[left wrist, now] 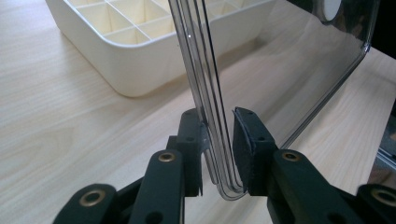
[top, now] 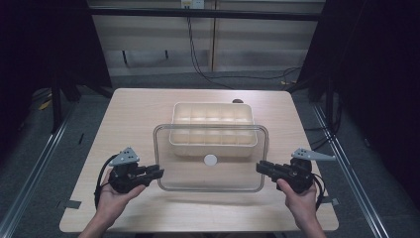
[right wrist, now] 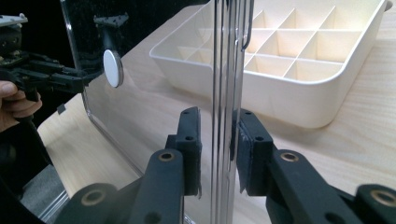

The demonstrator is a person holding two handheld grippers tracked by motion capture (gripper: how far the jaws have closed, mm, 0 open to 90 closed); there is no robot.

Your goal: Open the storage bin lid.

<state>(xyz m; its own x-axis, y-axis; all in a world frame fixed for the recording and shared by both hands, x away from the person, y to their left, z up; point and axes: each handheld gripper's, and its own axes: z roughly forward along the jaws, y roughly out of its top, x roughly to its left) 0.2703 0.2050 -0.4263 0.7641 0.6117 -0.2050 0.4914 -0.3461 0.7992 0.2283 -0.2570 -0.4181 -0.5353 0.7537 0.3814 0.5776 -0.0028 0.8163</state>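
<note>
A clear plastic lid (top: 198, 174) with a round white knob (top: 210, 159) hangs level over the near half of the table, and its far edge overlaps a cream box (top: 213, 115) divided into several compartments. My left gripper (top: 157, 172) is shut on the lid's left rim, my right gripper (top: 260, 167) on its right rim. In the left gripper view the pads of the left gripper (left wrist: 218, 135) squeeze the lid's rounded edge (left wrist: 212, 93), with the box (left wrist: 135, 56) behind. In the right gripper view the right gripper (right wrist: 218, 135) clamps the lid (right wrist: 140, 107), and the knob (right wrist: 112, 68) and box (right wrist: 289, 70) lie beyond.
The light wooden table (top: 129, 109) stands on a grey floor with metal rails on both sides. A small dark round object (top: 237, 101) lies just behind the box. Cables (top: 198, 64) run along the floor past the table's far edge.
</note>
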